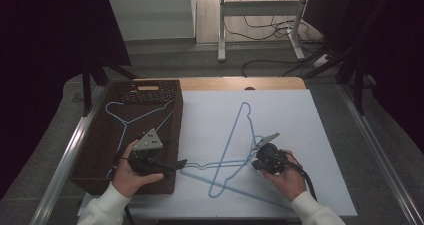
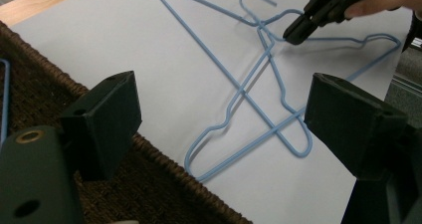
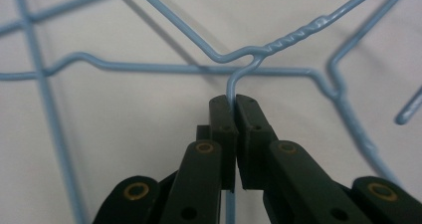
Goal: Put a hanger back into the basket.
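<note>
Basket [image 1: 95, 155] at nine o'clock carries one blue hanger [image 1: 131, 119]; left gripper [image 1: 176, 164] hovers at its edge, jaws wide. Two crossed hangers [image 1: 235, 135] lie at centre; right gripper [image 3: 234, 102], five o'clock, pinches one hanger's wire.

White table sheet [image 1: 280, 115], dark woven basket [image 1: 100, 155], one blue hanger inside it [image 1: 130, 121], metal stand legs [image 1: 260, 30], floor cables [image 1: 260, 25]
</note>
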Available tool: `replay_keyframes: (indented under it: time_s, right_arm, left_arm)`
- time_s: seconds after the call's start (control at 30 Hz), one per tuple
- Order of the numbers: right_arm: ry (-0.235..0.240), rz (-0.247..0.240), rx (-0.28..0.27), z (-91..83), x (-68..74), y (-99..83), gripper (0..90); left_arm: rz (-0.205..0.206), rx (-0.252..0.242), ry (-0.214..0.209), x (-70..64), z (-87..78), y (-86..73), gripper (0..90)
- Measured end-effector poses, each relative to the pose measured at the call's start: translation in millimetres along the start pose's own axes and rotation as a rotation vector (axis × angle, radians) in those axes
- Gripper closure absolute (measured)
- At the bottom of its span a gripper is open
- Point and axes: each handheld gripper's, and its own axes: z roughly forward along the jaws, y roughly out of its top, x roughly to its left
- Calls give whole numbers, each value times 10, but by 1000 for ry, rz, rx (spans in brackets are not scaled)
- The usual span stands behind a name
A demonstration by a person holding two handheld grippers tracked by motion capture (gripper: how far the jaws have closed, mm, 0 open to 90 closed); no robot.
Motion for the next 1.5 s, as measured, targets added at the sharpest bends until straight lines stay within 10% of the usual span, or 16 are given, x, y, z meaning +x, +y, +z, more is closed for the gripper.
replay_keyframes:
  time_s: [0.4, 0.83, 1.5]
  right_arm:
    - [86, -59, -147, -446, -160, -245, 872]
    - [132, -90, -165, -491, -141, -250, 872]
    - [151, -150, -193, -527, -85, -238, 872]
  left_arm:
    - [50, 35, -44, -186, 240, 186, 176]
    - [64, 160, -148, -321, 606, 399, 207]
    - [102, 279, -175, -574, 1229, 523, 276]
